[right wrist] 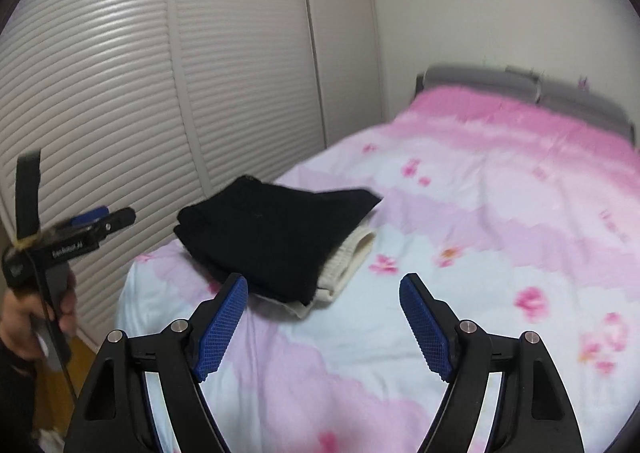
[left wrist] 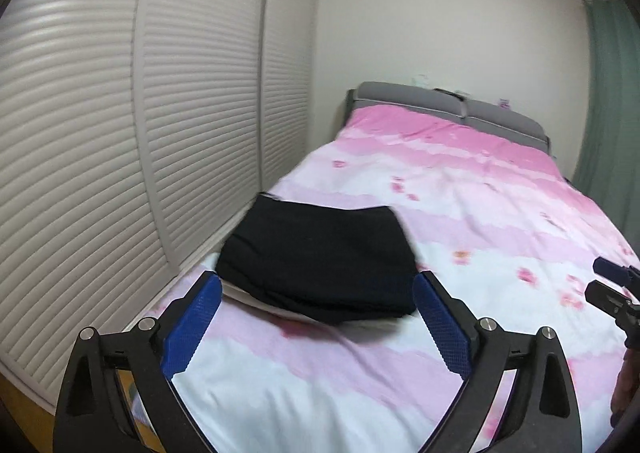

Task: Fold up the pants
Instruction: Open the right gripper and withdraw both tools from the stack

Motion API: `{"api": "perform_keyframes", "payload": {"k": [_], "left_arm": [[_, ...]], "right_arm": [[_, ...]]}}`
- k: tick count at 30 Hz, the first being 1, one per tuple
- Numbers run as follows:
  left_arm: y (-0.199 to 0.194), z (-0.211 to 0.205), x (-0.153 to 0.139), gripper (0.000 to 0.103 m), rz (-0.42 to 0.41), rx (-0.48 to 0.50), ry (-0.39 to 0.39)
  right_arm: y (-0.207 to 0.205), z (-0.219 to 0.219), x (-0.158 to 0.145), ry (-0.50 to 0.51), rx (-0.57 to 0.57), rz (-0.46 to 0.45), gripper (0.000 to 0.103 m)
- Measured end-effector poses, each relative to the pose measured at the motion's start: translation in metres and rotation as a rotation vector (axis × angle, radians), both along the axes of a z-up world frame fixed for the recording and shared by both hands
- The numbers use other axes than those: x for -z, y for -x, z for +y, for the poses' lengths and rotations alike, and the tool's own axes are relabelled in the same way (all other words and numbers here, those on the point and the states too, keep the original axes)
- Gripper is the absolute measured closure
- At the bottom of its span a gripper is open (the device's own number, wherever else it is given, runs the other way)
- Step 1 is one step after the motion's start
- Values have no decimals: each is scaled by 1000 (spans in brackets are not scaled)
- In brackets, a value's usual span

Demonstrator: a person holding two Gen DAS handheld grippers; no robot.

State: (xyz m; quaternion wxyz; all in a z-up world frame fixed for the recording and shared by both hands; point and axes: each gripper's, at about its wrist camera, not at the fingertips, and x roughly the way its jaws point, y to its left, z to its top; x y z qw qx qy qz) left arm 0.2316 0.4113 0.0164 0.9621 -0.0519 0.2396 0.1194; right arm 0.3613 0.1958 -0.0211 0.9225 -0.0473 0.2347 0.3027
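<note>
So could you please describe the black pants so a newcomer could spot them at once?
Start at the pink floral bed and go to its corner by the louvred wardrobe. The folded black pants lie there atop a cream garment, the only dark item.

Left wrist view: rides my left gripper (left wrist: 316, 289), above the bed's (left wrist: 460, 213) foot corner, facing the headboard (left wrist: 452, 105), close to the folded black pants (left wrist: 320, 257).
Right wrist view: rides my right gripper (right wrist: 322, 289), facing the same way, slightly farther back.
Shared: pants (right wrist: 272, 229), pink bedspread (right wrist: 480, 193), louvered wardrobe doors (right wrist: 120, 73); each view catches the other gripper at its edge.
</note>
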Motion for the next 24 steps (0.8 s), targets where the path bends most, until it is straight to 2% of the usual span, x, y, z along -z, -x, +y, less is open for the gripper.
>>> {"api": "perform_keyframes", "payload": {"k": [4,8,12,14,18,24], "left_arm": [[39,-78,-18,5,-12,84,-40],[71,-154,-28,1,-32,181,15],[103,-226,-40,1,-76,254,6],[115,-253,-45,1,-98,274,13],[140,-301,-45,1,-107,297,-2],[168,-337,-32,1,-81,316,-9]], "right_arm": [[68,-67,-26,2,87,-81,21],[119,-132,-53,-18,180,-99,18],[166,-199,-76,-47,296,-125,15],[182,-226,-79,-56,341,-127,10],[219,-282,-78,-44,431,-126,9],[264,-343,-61,-63,553,-92,9]]}}
